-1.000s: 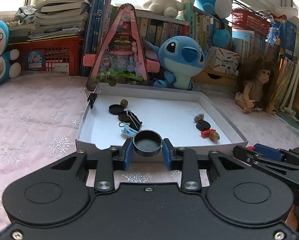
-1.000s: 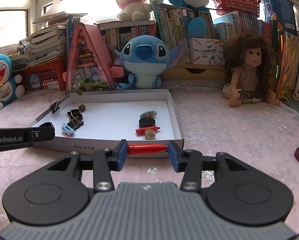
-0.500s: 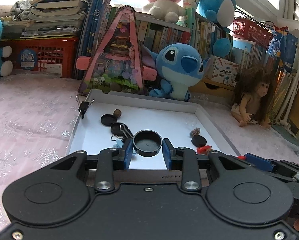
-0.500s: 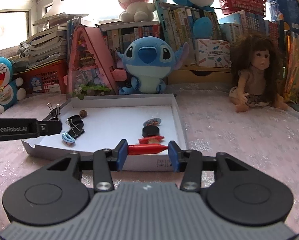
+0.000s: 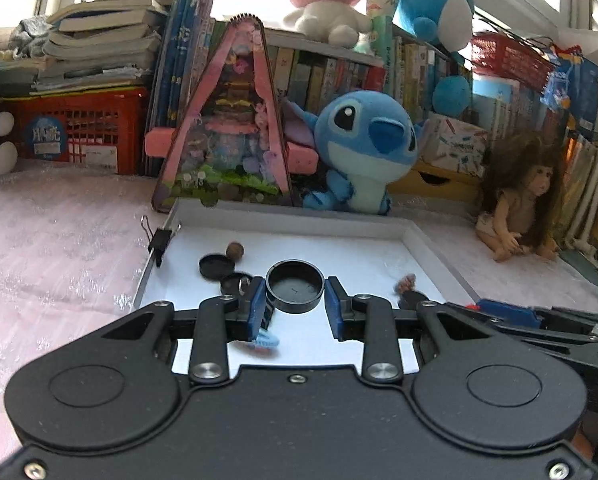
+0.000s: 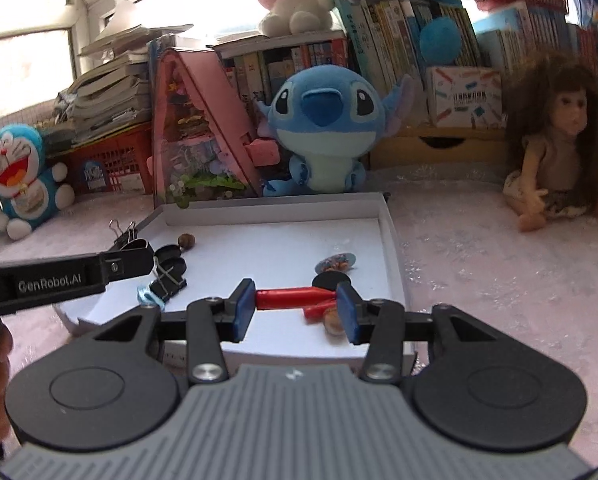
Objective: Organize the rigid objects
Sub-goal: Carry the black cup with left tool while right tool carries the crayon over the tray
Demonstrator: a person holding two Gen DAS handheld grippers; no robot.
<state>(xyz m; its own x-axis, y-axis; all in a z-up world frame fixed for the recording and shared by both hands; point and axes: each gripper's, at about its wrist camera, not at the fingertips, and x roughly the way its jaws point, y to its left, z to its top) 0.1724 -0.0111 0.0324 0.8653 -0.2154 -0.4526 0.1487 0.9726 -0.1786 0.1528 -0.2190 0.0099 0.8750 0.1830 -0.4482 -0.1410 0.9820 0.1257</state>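
Note:
My left gripper (image 5: 295, 298) is shut on a round black cap (image 5: 295, 286) and holds it over the left half of the white tray (image 5: 299, 224). My right gripper (image 6: 296, 298) is shut on a red pen-like stick (image 6: 287, 297), held crosswise over the right half of the tray (image 6: 391, 240). In the tray lie black caps (image 5: 216, 266), a brown nut (image 5: 235, 251), black binder clips (image 6: 167, 280), a light blue clip (image 5: 266, 342), a second red piece (image 6: 319, 309), a black disc (image 6: 331, 280) and a patterned badge (image 6: 335, 263).
A binder clip (image 5: 161, 238) is clamped on the tray's left rim. Behind the tray stand a pink triangular toy house (image 5: 231, 132), a blue plush (image 5: 363, 148), books and a red basket (image 5: 79, 132). A doll (image 6: 559, 152) sits to the right on the pink cloth.
Both grippers have moved forward, from the tray's near edge to over its inside, each still holding its object.

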